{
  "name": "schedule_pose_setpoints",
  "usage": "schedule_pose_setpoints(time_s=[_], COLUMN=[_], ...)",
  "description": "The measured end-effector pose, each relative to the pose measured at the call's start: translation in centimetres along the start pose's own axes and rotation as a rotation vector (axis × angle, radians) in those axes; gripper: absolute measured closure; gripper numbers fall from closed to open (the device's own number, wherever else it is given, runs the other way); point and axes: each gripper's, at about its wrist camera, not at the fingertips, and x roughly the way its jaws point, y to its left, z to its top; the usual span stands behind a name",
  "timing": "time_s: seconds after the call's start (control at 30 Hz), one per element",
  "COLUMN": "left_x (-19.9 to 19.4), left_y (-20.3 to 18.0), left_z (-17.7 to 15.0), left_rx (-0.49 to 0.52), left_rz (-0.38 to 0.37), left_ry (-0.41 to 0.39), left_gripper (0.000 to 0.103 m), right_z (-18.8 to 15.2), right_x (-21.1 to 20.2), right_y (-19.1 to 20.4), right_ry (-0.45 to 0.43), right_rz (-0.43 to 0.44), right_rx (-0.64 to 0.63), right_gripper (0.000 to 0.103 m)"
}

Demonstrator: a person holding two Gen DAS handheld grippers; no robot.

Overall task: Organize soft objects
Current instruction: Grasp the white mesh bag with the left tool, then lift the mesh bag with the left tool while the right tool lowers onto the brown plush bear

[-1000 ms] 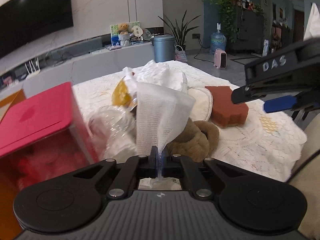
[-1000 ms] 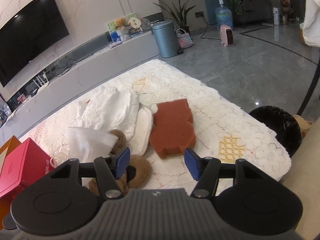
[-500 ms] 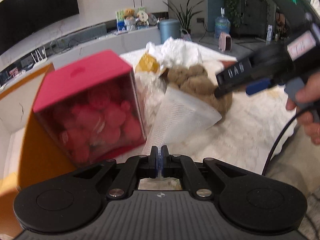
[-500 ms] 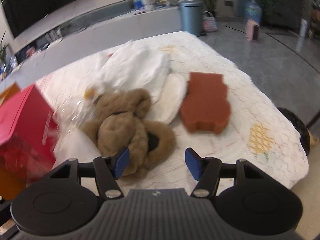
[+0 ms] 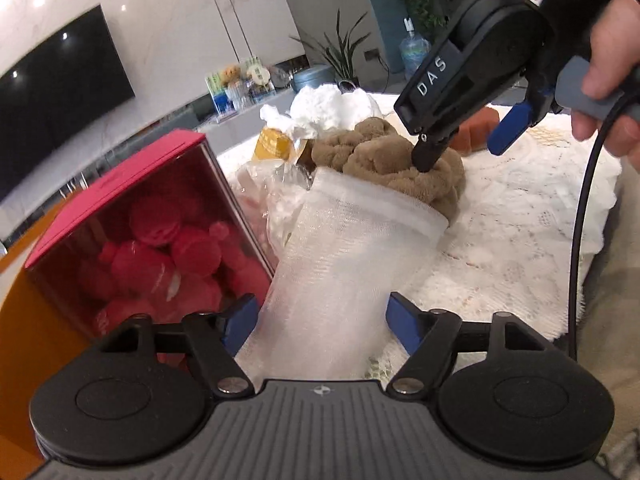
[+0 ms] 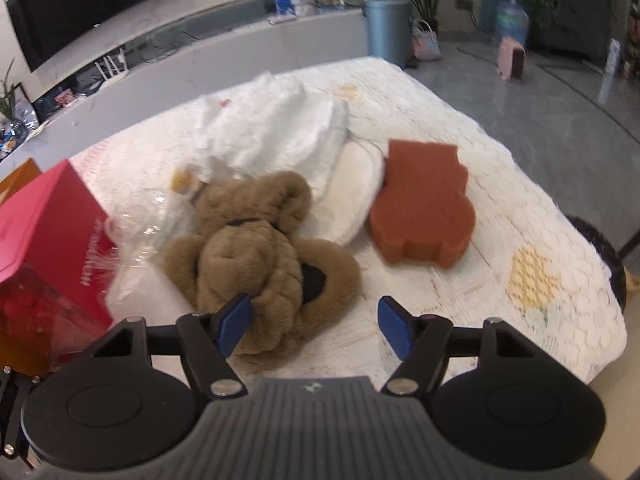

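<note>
My left gripper (image 5: 322, 326) has its jaws opening. A white gauze cloth (image 5: 352, 248) lies loose between them on the table, and the pads do not press it. Beyond the cloth sits a brown plush toy (image 5: 384, 160). My right gripper (image 6: 313, 327) hovers over this plush toy (image 6: 260, 256) with its jaws opening, the left pad above the toy's near edge and gripping nothing. A rust-red sponge (image 6: 420, 208), a white fluffy cloth (image 6: 276, 128) and a white round pad (image 6: 356, 184) lie farther back.
A red box (image 5: 132, 216) with a clear front holds red plush balls at the left, against an orange carton (image 5: 24, 320). A crinkled clear bag (image 6: 148, 216) lies beside the box. A lace tablecloth (image 6: 480, 280) covers the table. A black bin (image 6: 600, 248) stands beyond its right edge.
My left jaws went from shut on the gauze cloth to wide apart, and the cloth dropped onto the table. The right gripper swung left over the brown plush toy and widened slightly.
</note>
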Motion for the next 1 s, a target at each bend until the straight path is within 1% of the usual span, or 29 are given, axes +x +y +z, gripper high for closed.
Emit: schedule_pose_setpoints(time_s=[0.1, 0.2, 0.3, 0.37, 0.4, 0.43, 0.47, 0.53, 0.6, 0.63, 0.7, 0.77, 0.8, 0.83, 0.87, 0.9, 0.93, 1.0], left_x=[0.5, 0.8, 1.1, 1.3, 1.3, 1.2, 1.1, 0.9, 0.8, 0.8, 0.6, 0.5, 0.3, 0.3, 0.2, 0.2, 0.1, 0.3], left_y=[-0.1, 0.4, 1.5, 2.7, 2.8, 2.7, 2.4, 2.5, 2.5, 2.6, 3.3, 4.5, 5.1, 5.7, 6.2, 6.5, 6.7, 7.2], left_z=[0.0, -0.2, -0.4, -0.6, -0.6, -0.6, -0.6, -0.7, -0.6, -0.7, -0.8, -1.1, -1.5, -1.8, -2.1, -2.3, -2.5, -3.2], left_rx=[-0.01, -0.074, -0.202, -0.319, -0.328, -0.307, -0.289, -0.316, -0.319, -0.329, -0.381, -0.506, -0.57, -0.619, -0.652, -0.673, -0.69, -0.756], left_rz=[-0.002, -0.032, -0.071, -0.126, -0.131, -0.129, -0.127, -0.132, -0.132, -0.132, -0.114, -0.093, -0.11, -0.15, -0.186, -0.205, -0.206, -0.202], left_ry=[-0.019, -0.026, -0.009, 0.012, 0.008, 0.008, 0.001, 0.001, 0.007, 0.008, 0.007, 0.007, 0.005, 0.0, -0.006, -0.013, -0.016, -0.007], left_gripper=[0.015, 0.015, 0.015, 0.015, 0.015, 0.015, 0.018, 0.019, 0.02, 0.024, 0.041, 0.077, 0.084, 0.097, 0.099, 0.099, 0.1, 0.1], right_z=[0.1, 0.2, 0.3, 0.3, 0.3, 0.3, 0.3, 0.3, 0.3, 0.3, 0.3, 0.4, 0.4, 0.5, 0.5, 0.5, 0.5, 0.5], right_x=[0.0, 0.1, 0.3, 0.3, 0.3, 0.4, 0.4, 0.5, 0.6, 0.6, 0.5, 0.4, 0.3, 0.3, 0.3, 0.3, 0.3, 0.3], right_y=[-0.2, -0.3, -0.2, -0.2, -0.3, -0.3, -0.4, -0.4, -0.4, -0.4, -0.3, -0.2, -0.2, -0.3, -0.5, -0.6, -0.7, -0.6], right_ry=[-0.006, -0.01, -0.007, -0.004, -0.002, 0.0, 0.002, 0.006, 0.006, 0.003, -0.001, -0.007, -0.013, -0.017, -0.019, -0.019, -0.02, -0.022], right_rz=[0.004, 0.006, -0.002, -0.006, -0.006, -0.005, -0.004, -0.005, -0.001, 0.001, 0.006, 0.011, 0.015, 0.017, 0.019, 0.022, 0.025, 0.027], right_rx=[0.003, 0.006, 0.011, 0.017, 0.023, 0.03, 0.036, 0.046, 0.055, 0.057, 0.055, 0.044, 0.037, 0.037, 0.043, 0.051, 0.058, 0.055], right_gripper=[0.032, 0.032, 0.028, 0.028, 0.027, 0.027, 0.027, 0.026, 0.026, 0.026, 0.026, 0.026, 0.026, 0.026, 0.026, 0.026, 0.026, 0.026])
